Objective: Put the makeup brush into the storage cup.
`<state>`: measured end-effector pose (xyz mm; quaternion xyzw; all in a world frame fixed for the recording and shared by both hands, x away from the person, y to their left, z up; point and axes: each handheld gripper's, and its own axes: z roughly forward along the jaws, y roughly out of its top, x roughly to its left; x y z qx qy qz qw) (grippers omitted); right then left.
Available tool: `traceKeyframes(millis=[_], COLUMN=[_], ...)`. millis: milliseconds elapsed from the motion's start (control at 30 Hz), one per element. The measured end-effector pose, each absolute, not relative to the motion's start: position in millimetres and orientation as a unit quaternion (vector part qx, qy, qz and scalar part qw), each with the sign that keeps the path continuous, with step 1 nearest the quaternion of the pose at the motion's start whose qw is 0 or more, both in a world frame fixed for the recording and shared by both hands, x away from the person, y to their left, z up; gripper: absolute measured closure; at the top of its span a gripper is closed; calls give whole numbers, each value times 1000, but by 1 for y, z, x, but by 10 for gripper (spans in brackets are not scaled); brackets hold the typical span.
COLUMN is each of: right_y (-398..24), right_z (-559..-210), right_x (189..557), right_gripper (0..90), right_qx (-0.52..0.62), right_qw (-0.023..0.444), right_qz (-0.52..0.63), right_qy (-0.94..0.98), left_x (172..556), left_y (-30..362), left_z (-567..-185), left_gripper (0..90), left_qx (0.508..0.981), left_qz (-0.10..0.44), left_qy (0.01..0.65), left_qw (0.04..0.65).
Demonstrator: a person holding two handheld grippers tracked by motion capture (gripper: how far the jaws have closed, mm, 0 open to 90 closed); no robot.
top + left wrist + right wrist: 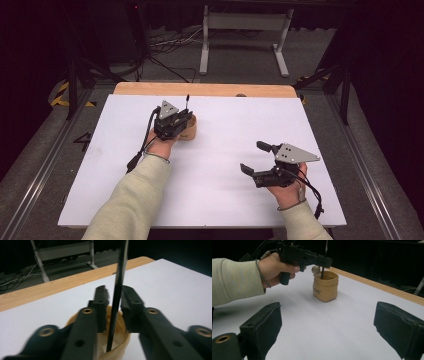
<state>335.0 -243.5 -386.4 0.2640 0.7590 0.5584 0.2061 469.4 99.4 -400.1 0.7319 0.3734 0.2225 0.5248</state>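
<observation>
Thin black rod point(117, 297) stands near-upright, lower end in small tan pouch point(325, 286) near table point(225, 210) far edge, left of centre. Left gripper point(115, 296) directly above pouch, jaws flanking rod with slight gaps, grip released. Right gripper point(327, 322) wide open, empty, well apart near right edge. Right gripper view shows printed mark on pouch side and rounded pale item point(315, 269) at rim.

Black rod point(117, 302) between parted fingers point(100, 305), pouch point(120, 345)

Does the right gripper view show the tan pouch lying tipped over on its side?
No, the tan pouch stands upright on the white table, mouth upward, with a thin black stick rising out of it.
</observation>
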Motion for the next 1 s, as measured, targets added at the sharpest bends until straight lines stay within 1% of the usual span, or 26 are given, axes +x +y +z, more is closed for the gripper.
traceKeyframes(millis=[100,167,233,267,300,333,367,433,533,800,933,1000], right_y=[-243,-243,-245,-246,-247,-247,-247,-249,-250,-259,-261,-262], right_z=[-387,-386,-385,-385,-385,-385,-385,-384,-383,-380,-380,-379], right_x=[335,336,336,337,337,337,338,338,339,344,347,347], right_gripper=[80,78,75,73,72,72,70,70,70,48,0,0], right_qx=[263,263,265,266,268,268,269,270,272,280,273,269], right_qw=[206,207,208,208,209,209,210,211,212,219,221,229], right_qz=[558,559,560,561,561,561,562,562,565,564,561,556], right_qy=[759,759,757,756,755,755,754,753,750,745,750,752], left_x=[469,467,464,464,459,459,456,453,448,429,420,414], left_y=[104,106,110,110,112,112,114,117,125,146,157,160], left_z=[-397,-395,-392,-392,-391,-391,-390,-389,-387,-376,-373,-372], left_gripper=[548,407,300,266,234,213,213,155,97,83,59,48], left_qx=[727,728,726,726,721,721,721,725,726,720,710,713], left_qz=[202,193,191,191,205,205,211,210,199,197,178,179], left_qy=[375,372,367,367,358,358,352,342,333,310,306,298], left_qw=[538,543,549,549,557,557,558,560,568,589,609,609])
